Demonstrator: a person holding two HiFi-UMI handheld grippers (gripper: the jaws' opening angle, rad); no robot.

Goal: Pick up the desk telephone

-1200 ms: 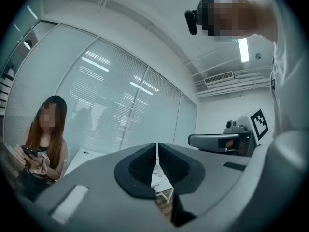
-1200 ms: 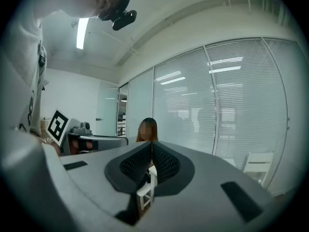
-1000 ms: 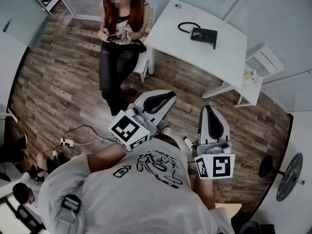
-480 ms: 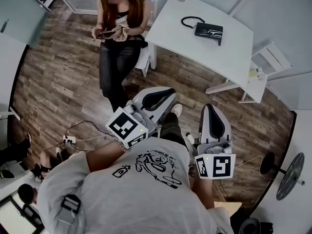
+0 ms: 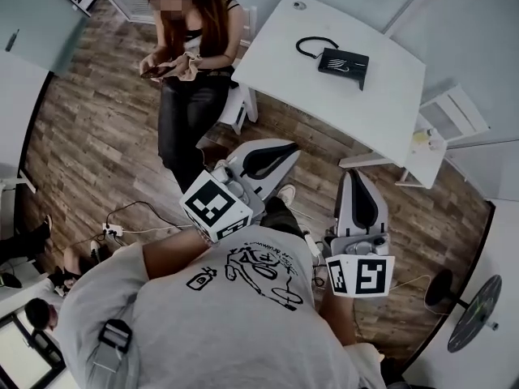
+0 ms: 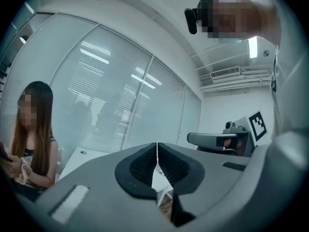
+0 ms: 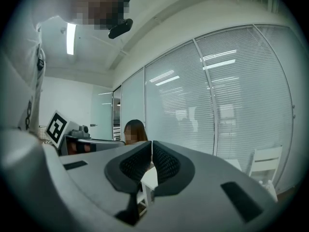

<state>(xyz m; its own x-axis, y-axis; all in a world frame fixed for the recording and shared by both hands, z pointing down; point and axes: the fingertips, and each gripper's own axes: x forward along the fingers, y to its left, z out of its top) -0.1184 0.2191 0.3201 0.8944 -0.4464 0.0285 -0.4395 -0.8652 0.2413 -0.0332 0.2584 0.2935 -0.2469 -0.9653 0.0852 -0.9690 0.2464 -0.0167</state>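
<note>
The person in the grey T-shirt [image 5: 203,331] is well short of the white table [image 5: 316,96] and holds a gripper in each hand. The left gripper [image 5: 280,150] points toward the table's near left corner. Its 2 jaws are pressed together, with nothing between them. The right gripper [image 5: 357,178] points toward the table's near edge, a bit more to the right. Its 2 jaws are squeezed together too, and they hold nothing. Both grippers are over the wood floor [image 5: 105,136], apart from the table.

A power strip [image 5: 109,233] lies on the floor, well to the left of the table. The black desk telephone [image 5: 343,60] lies flat on the table top, toward the far right side. Its black cord [image 5: 306,47] makes a loop on the table top just left of the telephone.

Another person [image 5: 190,63] is just beside the table's left end, with a small dark thing in both hands. A white chair [image 5: 458,108] stands at the table's right end.
</note>
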